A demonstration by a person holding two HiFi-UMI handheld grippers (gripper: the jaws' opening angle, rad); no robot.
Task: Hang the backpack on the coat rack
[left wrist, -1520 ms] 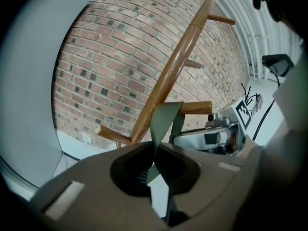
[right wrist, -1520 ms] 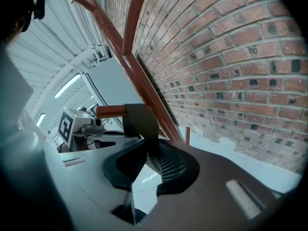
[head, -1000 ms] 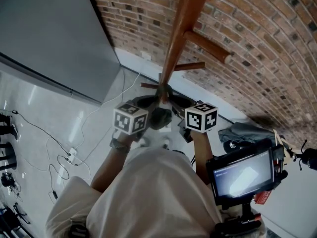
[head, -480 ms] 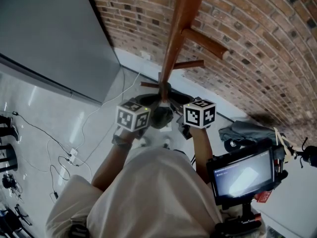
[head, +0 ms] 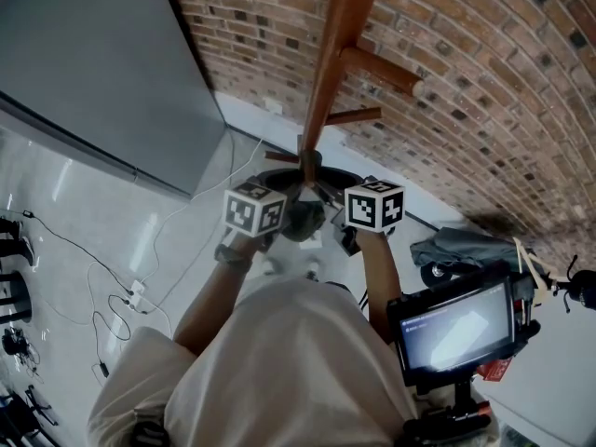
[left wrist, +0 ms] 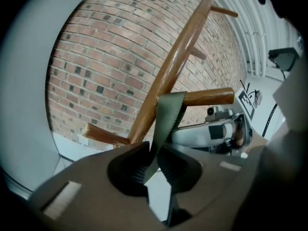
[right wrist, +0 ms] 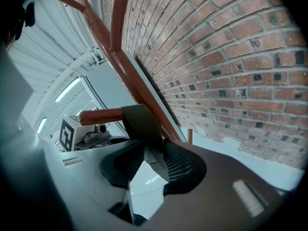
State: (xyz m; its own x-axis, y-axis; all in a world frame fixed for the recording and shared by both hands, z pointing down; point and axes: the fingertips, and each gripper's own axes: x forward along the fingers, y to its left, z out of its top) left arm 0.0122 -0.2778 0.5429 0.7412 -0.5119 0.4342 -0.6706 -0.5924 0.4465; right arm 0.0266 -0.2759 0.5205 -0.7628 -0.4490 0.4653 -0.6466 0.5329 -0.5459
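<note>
A wooden coat rack pole (head: 328, 73) rises before the brick wall. The dark backpack (head: 303, 220) hangs at the pole between my two marker cubes, left (head: 253, 209) and right (head: 375, 205). In the left gripper view its olive strap (left wrist: 168, 114) loops over a peg (left wrist: 211, 96) and runs down into my left gripper (left wrist: 153, 158), which is shut on it. In the right gripper view the same strap (right wrist: 139, 121) drapes over the peg (right wrist: 98, 116). My right gripper (right wrist: 153, 160) is opening: the strap lies along one pad with a gap beside it.
The brick wall (head: 484, 73) stands close behind the rack, and a grey panel (head: 93, 63) is on the left. Cables (head: 121, 296) trail over the pale floor. A screen on a stand (head: 456, 329) is at the lower right, with a grey bundle (head: 456, 245) near the wall.
The head camera has tipped a little, so rack and grippers sit slightly higher in the picture. Both grippers stay beside the pole with the backpack between them.
</note>
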